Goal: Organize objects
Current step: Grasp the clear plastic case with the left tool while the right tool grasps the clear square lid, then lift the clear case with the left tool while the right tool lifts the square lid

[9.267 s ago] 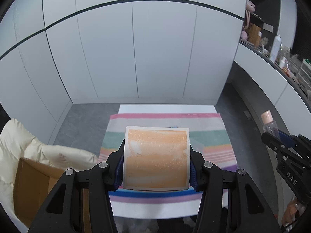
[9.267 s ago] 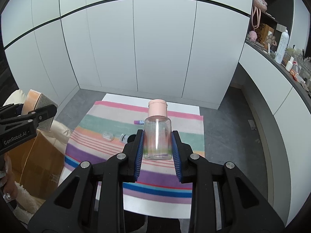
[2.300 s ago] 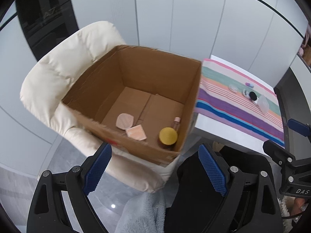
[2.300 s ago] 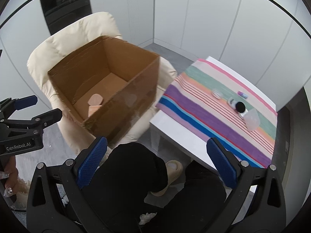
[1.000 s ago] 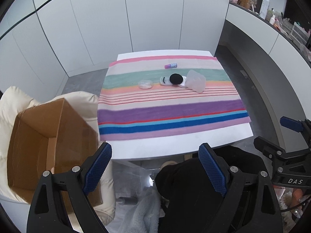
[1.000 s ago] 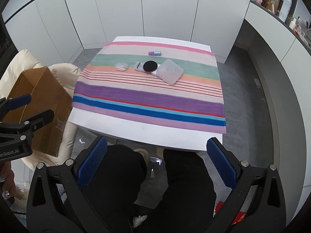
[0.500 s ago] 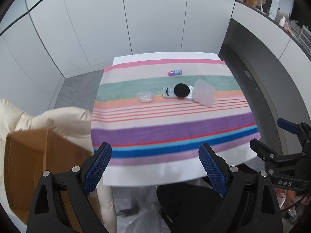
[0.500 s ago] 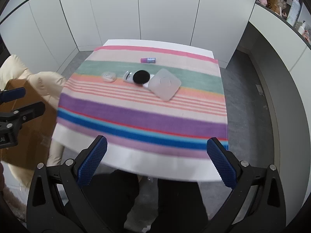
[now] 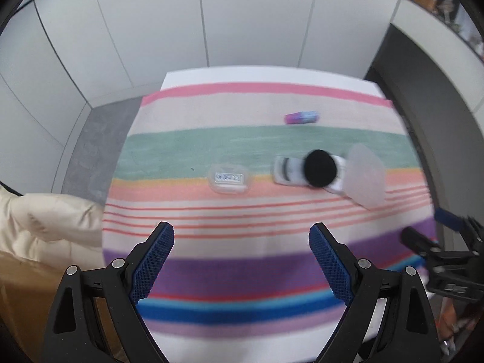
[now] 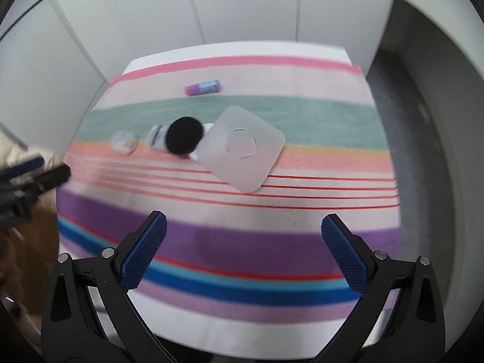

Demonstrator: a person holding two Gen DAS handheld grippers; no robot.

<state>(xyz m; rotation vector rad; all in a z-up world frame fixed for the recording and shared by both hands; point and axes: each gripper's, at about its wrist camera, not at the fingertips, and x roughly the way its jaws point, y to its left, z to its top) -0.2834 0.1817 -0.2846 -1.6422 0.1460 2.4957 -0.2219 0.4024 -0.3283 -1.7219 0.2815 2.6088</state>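
Both tools wide apart, holding nothing: left tool, right tool above striped cloth on table. Frosted square case mid-cloth; black round item touching its left, small clear case further left, purple tube behind.

The striped cloth looks soft and fuzzy. The square lid is cloudy, smooth plastic. The round puff is black and dull. The small case is clear plastic. The pads are bumpy blue rubber.
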